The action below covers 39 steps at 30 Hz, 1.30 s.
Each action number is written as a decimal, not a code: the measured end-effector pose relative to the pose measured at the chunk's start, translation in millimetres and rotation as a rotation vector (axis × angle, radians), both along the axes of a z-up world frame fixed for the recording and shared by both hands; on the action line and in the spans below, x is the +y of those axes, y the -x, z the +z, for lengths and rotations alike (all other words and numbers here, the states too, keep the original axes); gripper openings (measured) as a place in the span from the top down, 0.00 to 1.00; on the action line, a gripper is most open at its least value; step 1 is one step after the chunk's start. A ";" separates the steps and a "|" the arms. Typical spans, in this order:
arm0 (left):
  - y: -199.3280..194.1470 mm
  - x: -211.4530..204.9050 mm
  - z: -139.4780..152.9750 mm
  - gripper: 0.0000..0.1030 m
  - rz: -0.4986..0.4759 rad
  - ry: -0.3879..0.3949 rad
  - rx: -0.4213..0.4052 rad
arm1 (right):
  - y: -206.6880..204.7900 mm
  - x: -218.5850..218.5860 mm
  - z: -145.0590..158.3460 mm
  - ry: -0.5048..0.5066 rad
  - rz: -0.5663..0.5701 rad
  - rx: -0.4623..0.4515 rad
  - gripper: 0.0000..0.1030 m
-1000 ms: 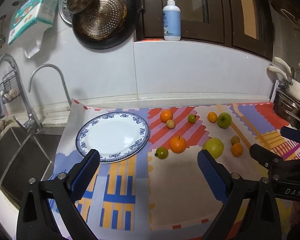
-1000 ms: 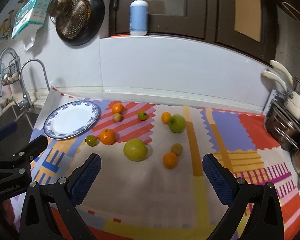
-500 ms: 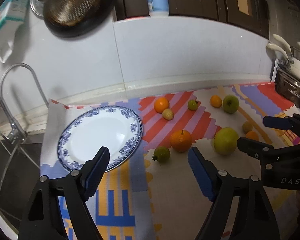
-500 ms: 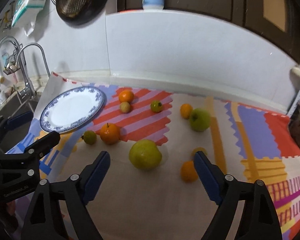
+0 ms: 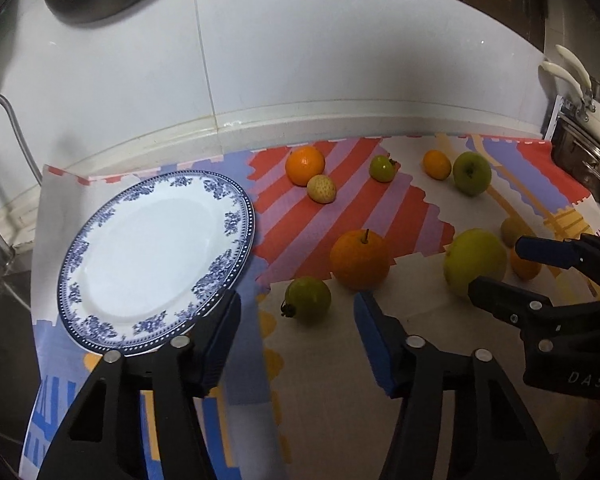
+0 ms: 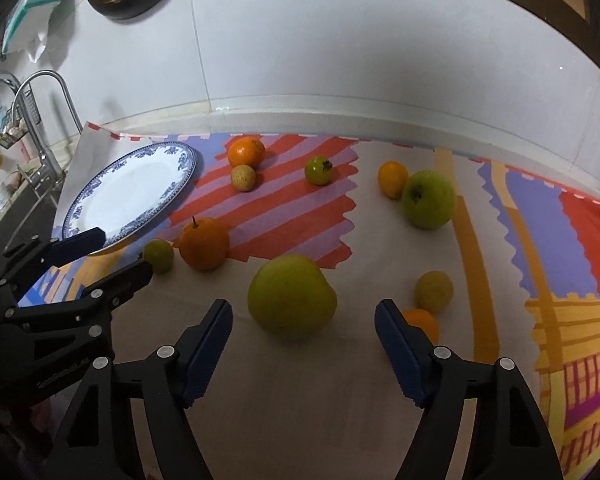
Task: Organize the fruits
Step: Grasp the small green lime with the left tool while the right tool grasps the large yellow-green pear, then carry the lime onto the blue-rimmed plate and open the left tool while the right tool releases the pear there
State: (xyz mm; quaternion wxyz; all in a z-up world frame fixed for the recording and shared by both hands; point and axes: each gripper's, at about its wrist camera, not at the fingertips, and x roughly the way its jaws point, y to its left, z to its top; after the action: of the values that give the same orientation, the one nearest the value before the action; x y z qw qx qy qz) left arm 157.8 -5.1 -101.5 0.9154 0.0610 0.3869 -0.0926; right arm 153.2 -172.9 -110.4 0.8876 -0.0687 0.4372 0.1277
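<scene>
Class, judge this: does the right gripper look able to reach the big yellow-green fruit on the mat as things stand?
Probably yes. The big yellow-green fruit lies just ahead of the right gripper, whose closing jaws hold nothing; nothing stands between them.

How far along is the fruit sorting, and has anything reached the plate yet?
Nothing looks done: the blue-rimmed plate is bare, and all the fruit lies on the patterned mat. In hand: the left tongs are closing, lined up with the small green fruit, and the right tongs are closing toward the large yellow-green fruit; neither grips yet. Left: every fruit, including the stemmed orange and green apple.
</scene>
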 end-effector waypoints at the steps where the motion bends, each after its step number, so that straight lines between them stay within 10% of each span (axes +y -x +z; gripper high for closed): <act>1: -3.2 -0.6 -1.9 0.46 -0.002 0.001 0.008 | -1.4 0.4 -1.1 -0.003 0.001 0.004 0.30; 19: -23.3 -1.8 -20.1 0.72 -0.012 0.049 0.100 | -12.8 6.6 -11.2 -0.027 0.038 0.032 0.47; 39: -9.8 3.2 3.2 0.72 0.009 0.089 0.059 | -6.4 8.4 0.4 -0.038 0.060 -0.005 0.49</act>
State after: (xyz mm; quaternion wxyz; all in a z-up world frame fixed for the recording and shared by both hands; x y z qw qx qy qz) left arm 167.6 -1.9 -98.2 0.9059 0.0159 0.4093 -0.1072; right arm 159.6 -164.5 -109.9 0.8856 -0.0652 0.4302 0.1622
